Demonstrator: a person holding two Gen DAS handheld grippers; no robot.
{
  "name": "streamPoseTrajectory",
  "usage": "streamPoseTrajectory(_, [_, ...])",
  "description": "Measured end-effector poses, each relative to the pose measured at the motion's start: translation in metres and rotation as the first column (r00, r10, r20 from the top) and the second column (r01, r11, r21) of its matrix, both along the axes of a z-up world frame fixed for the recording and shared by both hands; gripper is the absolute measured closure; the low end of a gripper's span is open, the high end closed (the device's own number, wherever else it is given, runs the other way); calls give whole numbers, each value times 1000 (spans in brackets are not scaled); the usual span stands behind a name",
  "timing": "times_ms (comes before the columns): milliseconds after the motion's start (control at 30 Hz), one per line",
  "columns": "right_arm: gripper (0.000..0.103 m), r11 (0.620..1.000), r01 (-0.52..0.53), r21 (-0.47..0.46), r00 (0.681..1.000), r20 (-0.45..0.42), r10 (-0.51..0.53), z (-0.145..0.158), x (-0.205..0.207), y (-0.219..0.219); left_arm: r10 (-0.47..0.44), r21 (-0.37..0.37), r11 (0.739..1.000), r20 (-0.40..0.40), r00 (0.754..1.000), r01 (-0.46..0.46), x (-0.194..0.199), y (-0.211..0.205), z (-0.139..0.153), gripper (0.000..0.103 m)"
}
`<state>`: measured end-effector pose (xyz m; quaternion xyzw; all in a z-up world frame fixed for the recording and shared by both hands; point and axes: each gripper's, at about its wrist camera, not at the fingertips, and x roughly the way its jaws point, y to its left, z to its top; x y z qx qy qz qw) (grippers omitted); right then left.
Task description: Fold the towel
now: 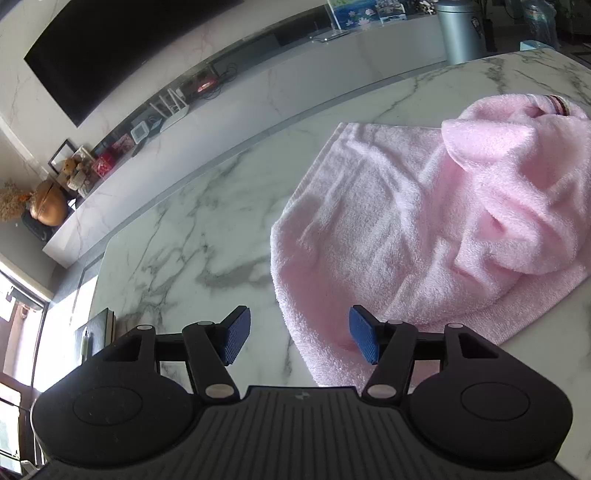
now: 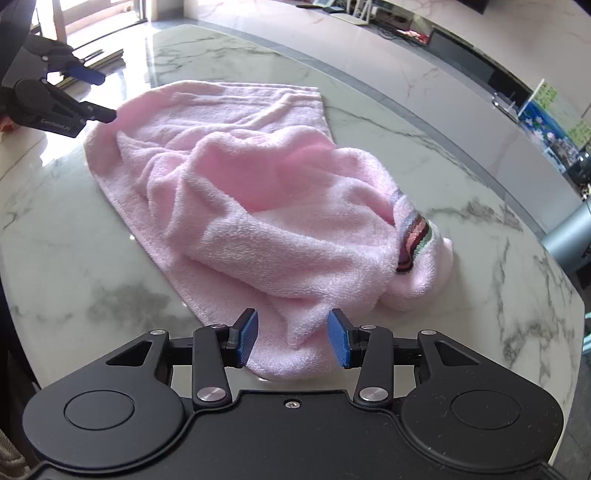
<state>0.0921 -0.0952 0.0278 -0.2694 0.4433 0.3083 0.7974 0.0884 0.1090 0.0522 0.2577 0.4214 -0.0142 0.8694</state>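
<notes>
A pink towel (image 1: 424,221) lies crumpled on the white marble table (image 1: 184,240), partly flat on its left, bunched on its right, with a striped band (image 2: 413,240) at one end. My left gripper (image 1: 299,336) is open, its blue pads either side of the towel's near corner. It also shows in the right wrist view (image 2: 92,96) at the towel's far left corner. My right gripper (image 2: 293,338) is open, its pads straddling the towel's (image 2: 258,192) near corner, which lies between them on the table.
The table's rounded edge (image 1: 258,136) runs behind the towel. Beyond it stand a low TV console (image 1: 221,110), a wall television (image 1: 122,48) and a grey bin (image 1: 461,33). Bare marble (image 2: 74,258) lies left of the towel.
</notes>
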Motion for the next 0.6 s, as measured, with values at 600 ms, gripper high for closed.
streamPoseTrajectory(600, [61, 962, -248, -113, 956, -190, 225, -27, -5, 17, -568, 38, 804, -251, 784, 594, -34, -15, -46, 42])
